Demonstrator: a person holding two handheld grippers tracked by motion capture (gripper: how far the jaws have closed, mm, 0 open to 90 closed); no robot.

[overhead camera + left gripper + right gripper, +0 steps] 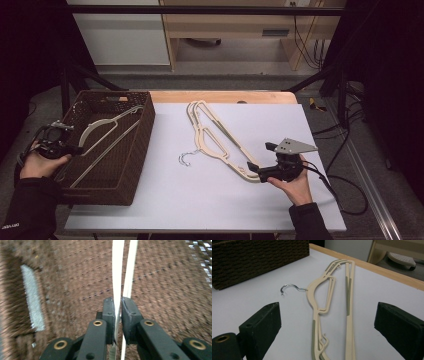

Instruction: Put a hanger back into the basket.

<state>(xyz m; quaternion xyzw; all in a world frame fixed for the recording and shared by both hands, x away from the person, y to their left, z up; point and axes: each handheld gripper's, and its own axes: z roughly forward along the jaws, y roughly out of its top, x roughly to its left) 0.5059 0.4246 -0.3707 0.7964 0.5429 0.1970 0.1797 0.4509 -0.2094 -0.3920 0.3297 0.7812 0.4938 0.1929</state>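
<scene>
The woven basket was taken as the landmark, and the scene was read from its left outward. At the basket's left rim the left gripper was held by a hand, and in the left gripper view its jaws were seen nearly closed on the thin pale bar of a hanger, with the bar running straight up between the pads and a second pale bar just beside it. That hanger was seen lying slantwise inside the basket, its hook toward the far wall. To lay it down well, it was judged that the bar should be lowered flat onto the basket floor before the jaws were parted, so that nothing would catch on the weave. To the right of the basket, on the white table, two cream hangers were stacked, their metal hook turned toward the basket. Farther right, the right gripper was held at the near end of the stack, its jaws wide apart and gripping nothing; in the right gripper view the cream hangers were seen lying between the two fingers, slightly ahead of them and untouched.
</scene>
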